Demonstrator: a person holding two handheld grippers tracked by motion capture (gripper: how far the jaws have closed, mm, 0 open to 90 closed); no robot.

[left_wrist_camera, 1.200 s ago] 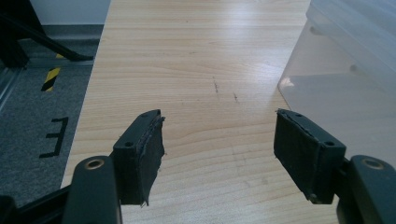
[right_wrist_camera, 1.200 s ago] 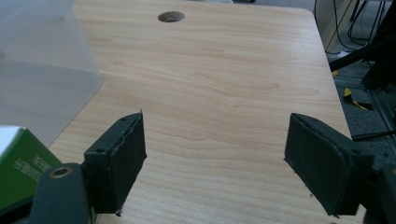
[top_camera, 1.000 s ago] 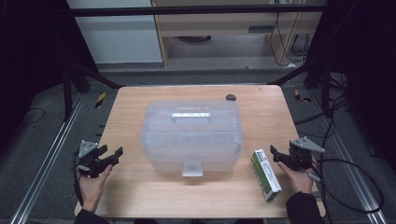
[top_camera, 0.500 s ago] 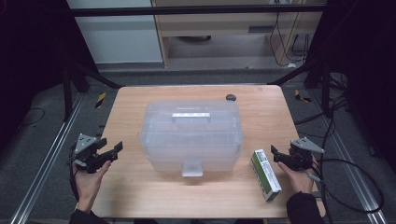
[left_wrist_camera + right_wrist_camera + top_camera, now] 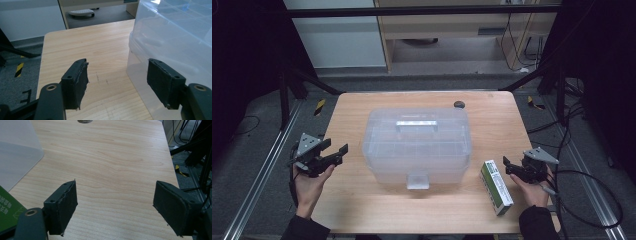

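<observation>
A translucent plastic storage box with a top handle and a front latch stands shut in the middle of the wooden table. A green and white carton lies flat to the right of it. My left gripper hovers open at the table's left edge and points at the box's left side. In the left gripper view the box rises just beyond the right jaw of the open gripper, which holds nothing. My right gripper is open beside the carton's right edge. Its own view shows the empty gripper over bare wood, with the carton at lower left.
A small dark round object lies near the table's far edge, behind the box, and also appears as the same round object in the right gripper view. Black frame legs and cables surround the table. A cabinet stands beyond it.
My left gripper has drifted slightly forward, away from the person, along the table's left edge. The right gripper, the box and the carton have stayed put.
</observation>
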